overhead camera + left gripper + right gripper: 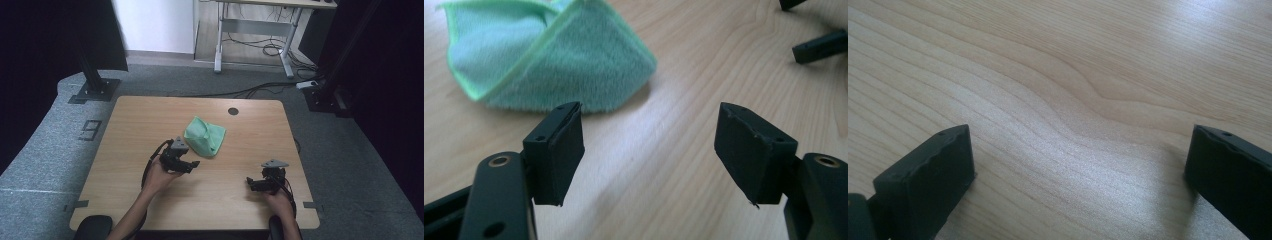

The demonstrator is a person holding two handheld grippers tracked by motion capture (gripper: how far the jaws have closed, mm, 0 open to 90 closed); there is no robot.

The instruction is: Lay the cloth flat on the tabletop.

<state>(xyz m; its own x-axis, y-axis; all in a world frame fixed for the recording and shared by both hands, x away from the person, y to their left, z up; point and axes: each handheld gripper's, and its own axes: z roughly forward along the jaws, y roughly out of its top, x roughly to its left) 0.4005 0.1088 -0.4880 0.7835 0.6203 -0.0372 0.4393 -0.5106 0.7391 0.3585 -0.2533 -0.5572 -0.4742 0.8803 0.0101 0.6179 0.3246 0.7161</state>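
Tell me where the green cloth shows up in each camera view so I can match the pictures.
High view: the green cloth lies folded near the table's middle, just beyond the left gripper.
Left gripper view: it sits at upper left, past the open jaws.
Right gripper view: the cloth is not in this picture.
Shared landmark: the pale wood-grain tabletop.

One green cloth lies on the one wooden surface, folded into a single bundle. Two grippers are over it: the left gripper and the right gripper, each held by one hand, so two hands in all, and each with two black jaws standing apart. One dark round hole marks the surface's far edge. Beyond it stands one desk on what looks like two legs, though its far side is cut off.
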